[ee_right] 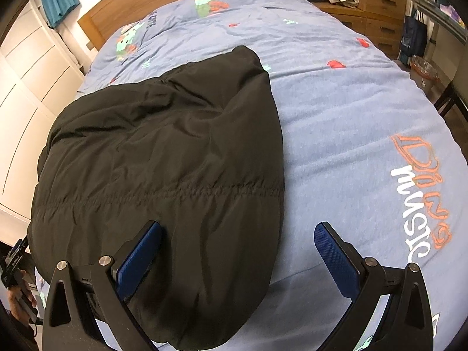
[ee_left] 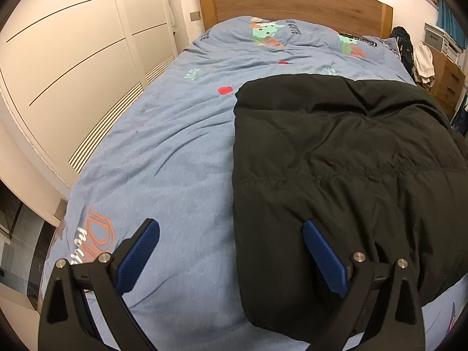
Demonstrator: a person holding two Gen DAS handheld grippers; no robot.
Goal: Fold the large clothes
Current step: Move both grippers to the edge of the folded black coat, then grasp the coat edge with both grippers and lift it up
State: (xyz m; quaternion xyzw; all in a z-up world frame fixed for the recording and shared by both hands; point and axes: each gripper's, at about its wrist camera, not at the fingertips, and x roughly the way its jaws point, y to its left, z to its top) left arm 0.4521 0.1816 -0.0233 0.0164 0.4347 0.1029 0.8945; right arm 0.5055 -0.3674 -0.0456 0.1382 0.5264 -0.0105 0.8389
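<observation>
Presently, a black padded jacket (ee_left: 345,175) is found lying folded on the bed (ee_left: 163,158). It is judged soft, bulky and slippery, best gripped at a stitched edge. Left gripper (ee_left: 231,259) and right gripper (ee_right: 238,259) are held open and empty, each straddling one near side edge.

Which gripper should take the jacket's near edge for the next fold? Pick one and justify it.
Either, narrowly the right gripper: it is open with the black jacket filling most of its gap. The left gripper, also open, straddles only the jacket's side edge, mostly over the blue duvet.
</observation>
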